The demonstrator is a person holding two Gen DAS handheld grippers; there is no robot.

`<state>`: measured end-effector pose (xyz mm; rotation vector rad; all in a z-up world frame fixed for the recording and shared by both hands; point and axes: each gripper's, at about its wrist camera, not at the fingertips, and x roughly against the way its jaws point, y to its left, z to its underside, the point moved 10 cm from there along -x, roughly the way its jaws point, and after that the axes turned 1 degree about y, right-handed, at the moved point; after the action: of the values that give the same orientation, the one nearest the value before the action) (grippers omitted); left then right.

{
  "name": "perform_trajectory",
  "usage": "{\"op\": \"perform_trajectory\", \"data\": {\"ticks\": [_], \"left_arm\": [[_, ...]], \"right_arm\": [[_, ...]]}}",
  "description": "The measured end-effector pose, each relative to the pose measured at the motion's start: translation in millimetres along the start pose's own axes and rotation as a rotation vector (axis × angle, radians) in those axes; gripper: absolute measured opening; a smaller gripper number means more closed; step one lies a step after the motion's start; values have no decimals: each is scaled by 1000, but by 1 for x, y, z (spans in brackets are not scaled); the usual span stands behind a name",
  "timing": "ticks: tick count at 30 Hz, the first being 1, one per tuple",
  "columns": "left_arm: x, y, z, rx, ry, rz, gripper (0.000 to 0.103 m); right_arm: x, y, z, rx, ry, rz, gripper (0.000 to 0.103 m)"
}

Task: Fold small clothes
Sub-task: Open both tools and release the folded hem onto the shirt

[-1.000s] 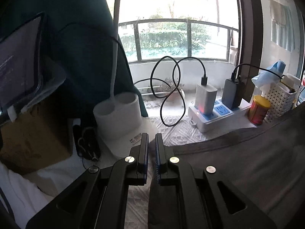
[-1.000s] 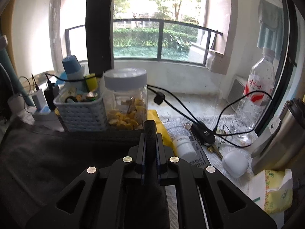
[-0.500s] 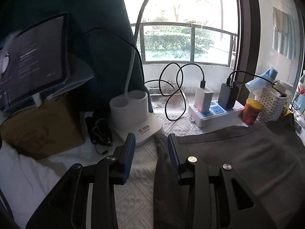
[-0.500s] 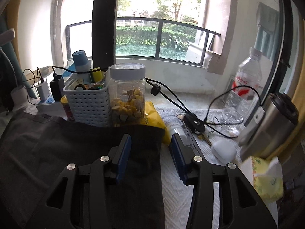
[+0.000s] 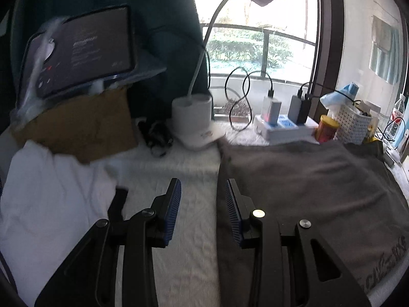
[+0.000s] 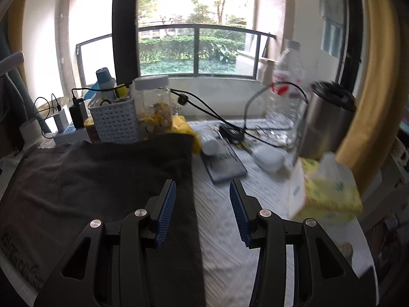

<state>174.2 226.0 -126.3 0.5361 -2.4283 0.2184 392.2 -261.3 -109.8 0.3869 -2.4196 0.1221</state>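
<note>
grey garment (image 5: 301,186) flat | long axis L–R | printed hem near cams

No legible text on anything

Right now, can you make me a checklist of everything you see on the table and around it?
Surface: white textured cloth covers the table.
Job's things: dark grey garment spread flat.
Clutter: lamp base, white basket, snack jar, water bottle, steel mug, tissue pack.
Grippers: left gripper and right gripper both open, holding nothing.
Cables: black cords looped at the power strip.
Surroundings: window with railing, greenery outside.
</note>
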Motion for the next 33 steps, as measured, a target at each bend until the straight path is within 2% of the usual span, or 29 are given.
{"op": "perform_trajectory", "data": {"ticks": [11, 19, 25, 33], "left_arm": [[19, -17, 68, -28, 105, 49, 36], [36, -10, 91, -28, 135, 47, 36], [52, -1, 111, -45, 161, 32, 36], [63, -22, 129, 29, 160, 184, 36]], "right_arm": [[26, -26, 70, -99, 74, 1, 47], [45, -31, 119, -170, 117, -20, 47], [57, -30, 141, -208, 147, -48, 47], [62, -16, 151, -234, 161, -118, 47]]}}
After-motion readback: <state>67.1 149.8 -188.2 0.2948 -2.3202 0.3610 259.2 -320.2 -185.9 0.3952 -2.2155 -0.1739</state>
